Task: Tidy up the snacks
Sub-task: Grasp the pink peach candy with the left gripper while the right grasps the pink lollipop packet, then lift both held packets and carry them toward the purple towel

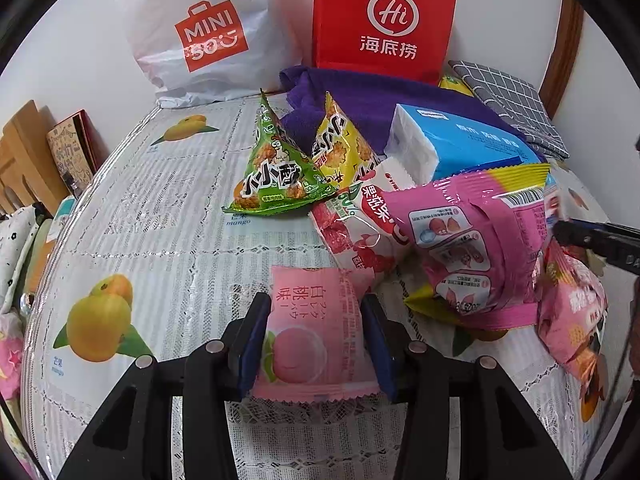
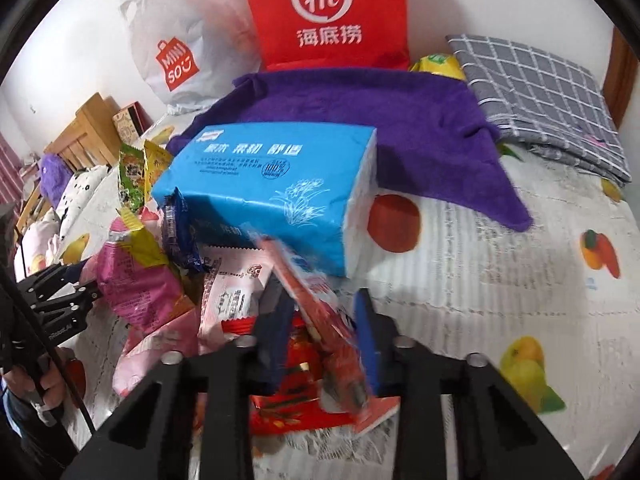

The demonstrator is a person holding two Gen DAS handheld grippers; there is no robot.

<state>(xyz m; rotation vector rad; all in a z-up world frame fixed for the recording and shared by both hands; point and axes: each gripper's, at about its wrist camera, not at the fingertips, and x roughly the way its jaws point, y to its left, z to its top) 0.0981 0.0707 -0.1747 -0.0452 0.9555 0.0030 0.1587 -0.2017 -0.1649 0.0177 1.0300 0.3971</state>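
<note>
Two hand-held grippers work over a heap of snacks on a worktop (image 1: 132, 216) covered in a white lace-patterned plastic cloth printed with fruit. The left hand-held gripper (image 1: 314, 340) is clamped on a flat pale pink peach-printed snack packet (image 1: 312, 332), its blue pads pressing both side edges, the packet lying near the front of the cloth, just apart from the heap. The right hand-held gripper (image 2: 320, 340) has closed narrowly on a red foil snack packet (image 2: 320, 320), blurred and tilted up between its fingers, above other red and pink wrappers.

Behind the pink packet stand a green pyramid-shaped snack bag (image 1: 276, 172) and a yellow pyramid-shaped snack bag (image 1: 344, 144), touching each other. To their right lie a glossy magenta and yellow pouch (image 1: 476, 240) and a blue plastic-wrapped tissue pack (image 2: 272, 184). Farther back are a purple towel (image 2: 400, 120), a grey checked cloth (image 2: 540, 100), a red paper bag (image 1: 384, 20) and a white plastic shopping bag (image 1: 200, 32) against the wall.
</note>
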